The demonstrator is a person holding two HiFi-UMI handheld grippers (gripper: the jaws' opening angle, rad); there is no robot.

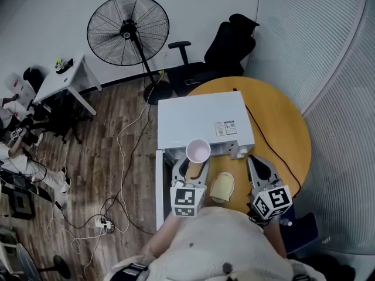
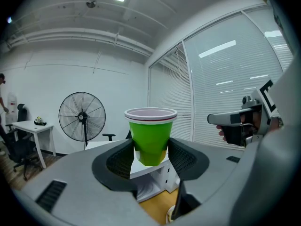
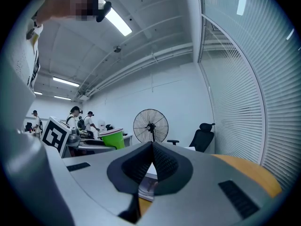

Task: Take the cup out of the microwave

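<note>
A green cup (image 2: 150,138) with a white rim and pink inside stands upright between the pads of my left gripper (image 2: 150,149), which is shut on its lower half. In the head view the cup (image 1: 198,151) hangs just in front of the white microwave (image 1: 202,122), with the left gripper (image 1: 196,161) below it. The microwave's door (image 1: 159,186) stands open at the left. My right gripper (image 1: 253,160) is level beside the microwave's right front corner. Its jaws (image 3: 152,149) are shut with nothing between them. The cup (image 3: 112,139) also shows at the left of the right gripper view.
The microwave sits on a round wooden table (image 1: 281,127). A pale yellow pad-like thing (image 1: 222,187) lies on the table between the grippers. Behind stand a floor fan (image 1: 128,29), a black office chair (image 1: 225,54) and a white desk (image 1: 61,81); cables (image 1: 126,157) run over the floor.
</note>
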